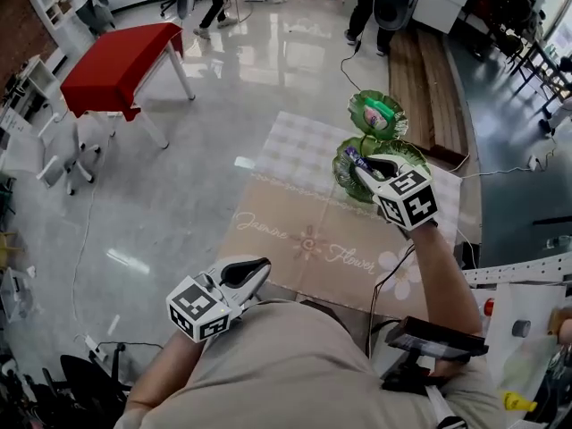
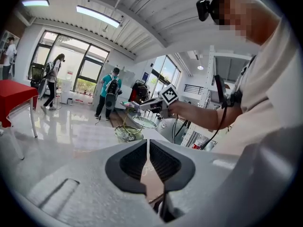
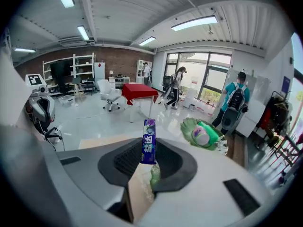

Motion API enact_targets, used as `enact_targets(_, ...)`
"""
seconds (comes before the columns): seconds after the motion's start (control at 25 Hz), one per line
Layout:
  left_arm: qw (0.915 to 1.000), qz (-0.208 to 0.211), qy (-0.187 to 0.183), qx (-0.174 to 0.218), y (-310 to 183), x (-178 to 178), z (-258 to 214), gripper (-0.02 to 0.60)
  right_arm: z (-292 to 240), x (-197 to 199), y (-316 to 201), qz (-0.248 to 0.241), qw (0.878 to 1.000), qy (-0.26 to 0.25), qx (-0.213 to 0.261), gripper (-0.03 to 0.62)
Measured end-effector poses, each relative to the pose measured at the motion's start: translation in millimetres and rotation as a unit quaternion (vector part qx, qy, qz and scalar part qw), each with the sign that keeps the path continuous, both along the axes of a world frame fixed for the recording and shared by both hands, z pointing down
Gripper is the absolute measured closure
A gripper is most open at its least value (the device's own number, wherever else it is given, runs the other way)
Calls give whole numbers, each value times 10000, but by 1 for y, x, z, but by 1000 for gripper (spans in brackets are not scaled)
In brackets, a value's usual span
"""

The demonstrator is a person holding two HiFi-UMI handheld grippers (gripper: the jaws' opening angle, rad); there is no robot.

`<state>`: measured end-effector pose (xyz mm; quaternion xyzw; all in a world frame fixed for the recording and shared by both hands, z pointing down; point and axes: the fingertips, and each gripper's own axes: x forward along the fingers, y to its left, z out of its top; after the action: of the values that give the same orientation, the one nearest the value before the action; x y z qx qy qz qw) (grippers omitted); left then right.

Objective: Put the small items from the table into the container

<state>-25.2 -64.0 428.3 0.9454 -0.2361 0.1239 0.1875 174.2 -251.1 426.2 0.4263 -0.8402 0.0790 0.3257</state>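
The bench (image 1: pixel 295 206), under a pale checked cloth, shows no loose small items on the part in the head view. So this reads as the carrying step for one of the last pieces.

Two green leaf-shaped dishes sit at the bench's far right. The far dish (image 1: pixel 359 104) already holds a green bottle (image 1: pixel 382 114). The near dish (image 1: pixel 345 175) lies partly under the right gripper (image 1: pixel 374 170), and its contents are hidden. I cannot tell which dish is the intended container.

The right gripper is held above the near dish and is clamped on a purple gum pack (image 3: pixel 149 142). It grips the pack by one end, so most of the pack's length pokes out past the pads.

The left gripper (image 1: pixel 252 272) is at the near left beside the person's body. Its jaws are together with nothing between them, well apart from the dishes.

To do the step well:
- Lower the right gripper until the free end of the gum pack is inside the chosen dish's rim.
- Tip the pack toward lying flat before the jaws part. A slim, light stick let go from a height would likely bounce or slide off the shallow leaf.
- Come down from above, not from the side. The dishes look thin and light, so a knock on a rim could tip one or roll the green bottle out.
- Keep the left gripper where it is, clear of the path.
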Motion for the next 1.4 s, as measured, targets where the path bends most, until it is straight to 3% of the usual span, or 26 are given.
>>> enact_targets(0.28, 9997, -218, 47, 34, -2, -15, -5, 572, -26, 26, -46, 329, 9994, 29, 95, 499)
enact_targets(0.72, 9965, -827, 45, -74, -1, -43, 3, 572, -4, 42, -105, 466, 9975, 525, -80, 499)
enact_targets(1.04, 9936, -1114, 21, -181, 2, -55, 9, 572, 10, 43, -118, 469, 9955, 783, -259, 497)
enact_targets(1.4, 9931, -1151, 76, -207, 1, -55, 10, 572, 21, 49, -121, 611, 9937, 882, -317, 491)
